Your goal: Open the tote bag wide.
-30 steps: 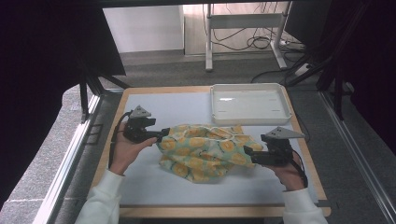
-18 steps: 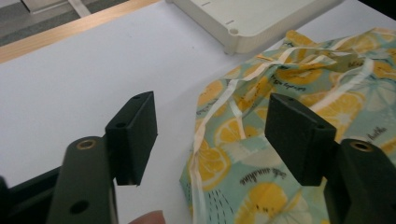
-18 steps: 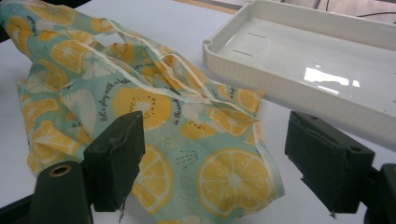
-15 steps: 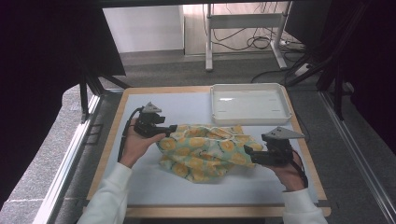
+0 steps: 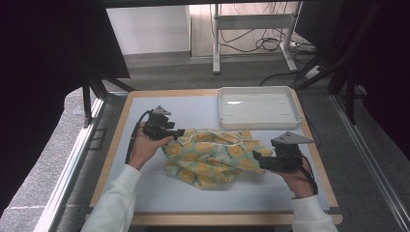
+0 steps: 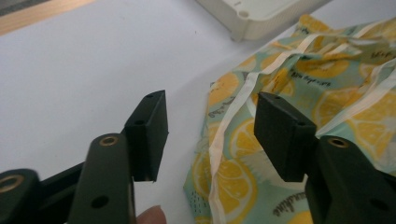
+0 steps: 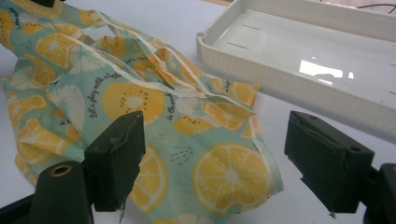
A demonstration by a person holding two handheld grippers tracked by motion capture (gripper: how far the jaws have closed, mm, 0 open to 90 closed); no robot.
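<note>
On the white mat of the table lies a crumpled cloth with a lemon print, light green with yellow slices and pale trim, about in the middle between both hands. Behind it, near the far right corner, stands a white plastic tray; one corner of the cloth is close to the front wall of the tray but apart from it.

At the left edge of the cloth is the left gripper, held by the person's left hand. In the left gripper view, its jaws have just been closing and now stand half apart; the trimmed edge of the cloth lies in the gap below them, and the pads do not press on it.

At the right edge of the cloth is the right gripper, held by the right hand. In the right gripper view, its jaws stand wide, one over the cloth and one over the bare mat beside it, and a corner of the fabric lies between them, not pinched.
</note>
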